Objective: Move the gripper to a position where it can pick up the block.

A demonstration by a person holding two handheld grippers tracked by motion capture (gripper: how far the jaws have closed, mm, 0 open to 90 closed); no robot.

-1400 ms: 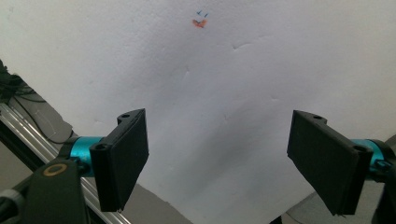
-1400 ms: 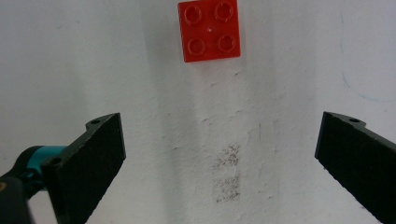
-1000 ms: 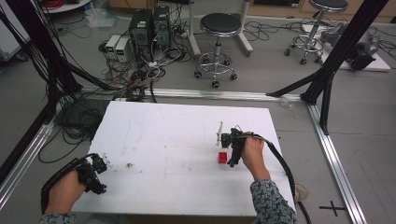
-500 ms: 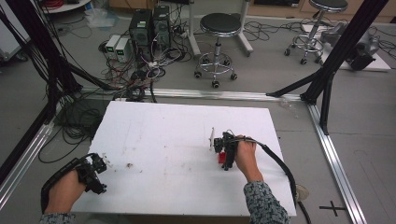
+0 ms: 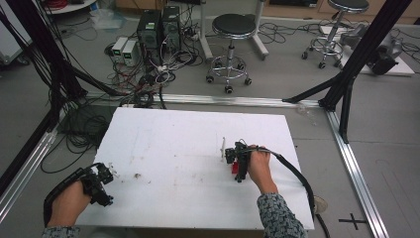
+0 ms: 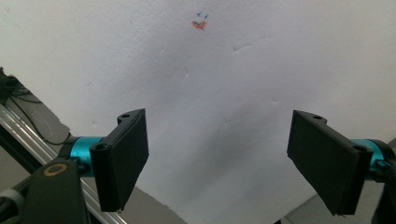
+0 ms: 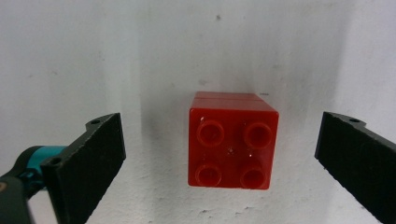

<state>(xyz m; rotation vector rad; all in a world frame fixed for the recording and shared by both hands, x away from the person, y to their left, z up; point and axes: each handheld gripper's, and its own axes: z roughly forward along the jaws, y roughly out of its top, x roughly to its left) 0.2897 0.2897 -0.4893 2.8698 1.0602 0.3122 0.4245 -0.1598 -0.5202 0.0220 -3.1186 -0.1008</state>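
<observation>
right hand-held gripper (image 7: 219, 154) released, straddling a four-studded red brick (image 7: 232, 140); left (image 6: 217, 158) released.

Glossy plastic brick (image 7: 232, 140), matt table (image 7: 140, 56)

No legible text or labels anywhere.

Beyond my white desk (image 5: 163, 144) I see two black stools (image 5: 233, 27) on the grey floor (image 5: 386, 129). Two dark computer towers (image 5: 159, 27) stand left of the nearer stool, tangled cables (image 5: 143, 84) spreading around them. An aluminium rail (image 5: 218, 100) runs along the desk's far edge. A black cross (image 5: 352, 219) marks the floor at lower right.
</observation>
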